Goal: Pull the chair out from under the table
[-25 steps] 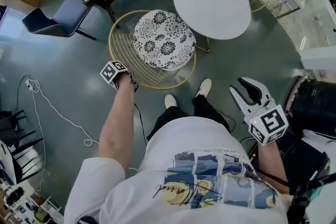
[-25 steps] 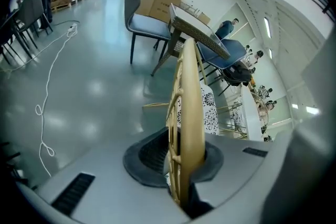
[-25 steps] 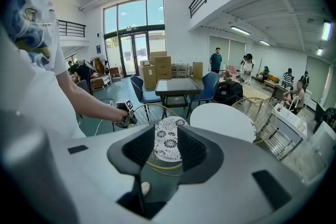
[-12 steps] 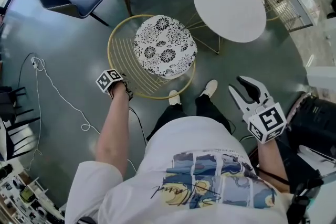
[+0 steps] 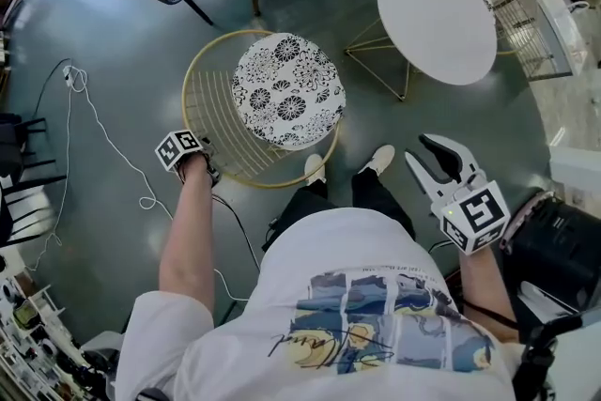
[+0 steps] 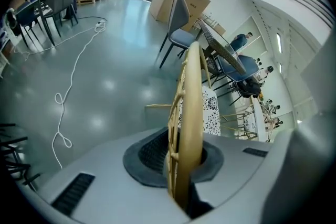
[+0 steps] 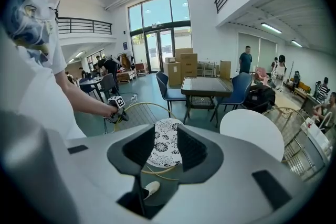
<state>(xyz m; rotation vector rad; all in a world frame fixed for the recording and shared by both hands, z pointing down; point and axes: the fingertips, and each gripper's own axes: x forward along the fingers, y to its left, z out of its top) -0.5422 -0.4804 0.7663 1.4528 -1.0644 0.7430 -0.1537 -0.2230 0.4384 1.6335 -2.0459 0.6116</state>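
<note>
your left claw (image 5: 195,161) is pinched tight on the gold rim (image 6: 191,102) of the chair (image 5: 282,84). in the left gripper view the rim runs straight out from between the pads, gripped on both sides. the chair's patterned seat (image 7: 167,141) sits just beyond that claw and to its right, and the wire back fans out between claw and seat. the chair stands clear of the round white tabletop (image 5: 437,9), which lies farther off past the seat, ahead of your right claw (image 5: 423,153). that right claw is spread and holds nothing. it hangs well apart from the chair, and through its gap you see only the seat far off and one of your shoes (image 7: 152,188) below. a white cable (image 5: 103,141) trails over the floor (image 5: 113,52) on the outer side of the left claw.
</note>
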